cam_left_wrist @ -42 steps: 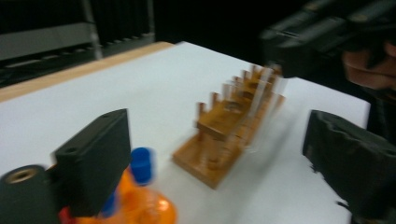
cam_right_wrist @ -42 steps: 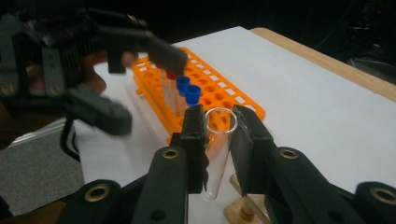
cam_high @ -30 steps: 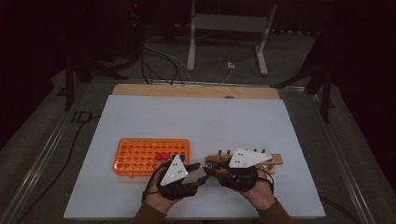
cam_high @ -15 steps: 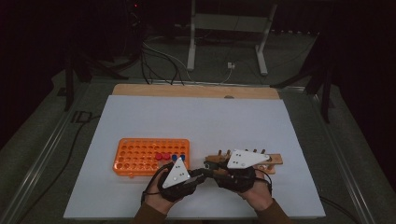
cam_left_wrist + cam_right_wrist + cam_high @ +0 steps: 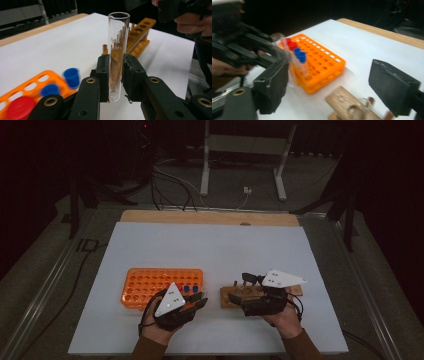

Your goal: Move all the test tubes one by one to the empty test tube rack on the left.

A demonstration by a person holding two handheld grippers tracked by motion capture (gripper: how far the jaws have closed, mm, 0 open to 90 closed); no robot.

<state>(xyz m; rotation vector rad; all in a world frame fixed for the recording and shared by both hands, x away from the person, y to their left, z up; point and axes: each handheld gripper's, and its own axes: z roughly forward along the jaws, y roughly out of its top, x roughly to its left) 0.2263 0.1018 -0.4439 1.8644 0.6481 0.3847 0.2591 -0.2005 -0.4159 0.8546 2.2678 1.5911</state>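
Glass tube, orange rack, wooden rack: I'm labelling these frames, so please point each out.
glass tube [image 5: 117, 50], left gripper view, mid wall above the fingers.
orange rack [image 5: 150, 285], high view, holed top.
wooden rack [image 5: 231, 295], high view, left end.

Between my black left jaws I see a clear tube; beside them, an orange rack with blue and red caps.

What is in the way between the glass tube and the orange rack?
Nothing visible blocks it. The left gripper is shut on the glass tube, upright and uncapped. The orange rack lies right beside it on the white table, with many open holes; the capped tubes stand only at its near end.
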